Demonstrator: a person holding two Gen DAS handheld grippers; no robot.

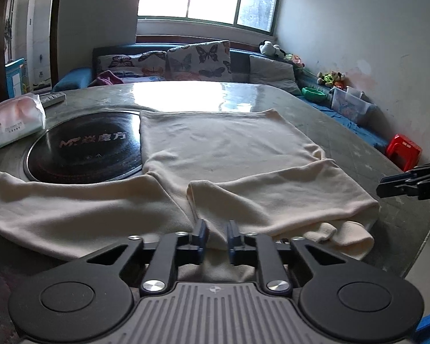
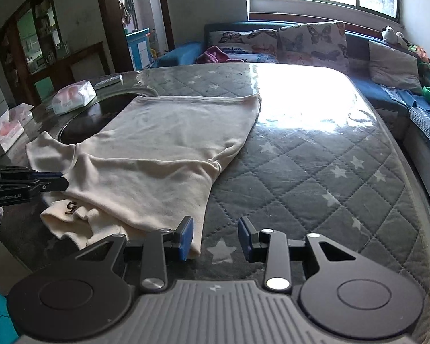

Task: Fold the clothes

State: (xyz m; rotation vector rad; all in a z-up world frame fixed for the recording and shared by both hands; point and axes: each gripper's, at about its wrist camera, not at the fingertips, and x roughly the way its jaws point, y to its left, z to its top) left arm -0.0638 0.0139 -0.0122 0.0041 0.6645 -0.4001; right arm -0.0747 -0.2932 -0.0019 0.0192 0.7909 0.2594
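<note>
A cream long-sleeved top [image 1: 223, 149] lies flat on the table, one sleeve folded across its body, the other spread left; it also shows in the right wrist view [image 2: 157, 149]. My left gripper [image 1: 217, 236] hovers over the top's near edge, jaws narrowly apart with cloth between the pads; whether they pinch it is unclear. My right gripper [image 2: 215, 236] is open and empty, its left pad [image 2: 186, 238] at the folded sleeve's near corner. The right gripper shows at the right edge of the left wrist view [image 1: 410, 183]. The left gripper shows at the left edge of the right wrist view [image 2: 28, 183].
The table has a quilted grey star-patterned cover [image 2: 329, 172] under clear plastic. A round black induction cooktop [image 1: 83, 149] lies under the top's left part. Tissue packs [image 1: 14, 120] and a remote [image 1: 53, 99] sit far left. A sofa with cushions [image 1: 197, 60] stands behind; a red stool [image 1: 404, 150] stands right.
</note>
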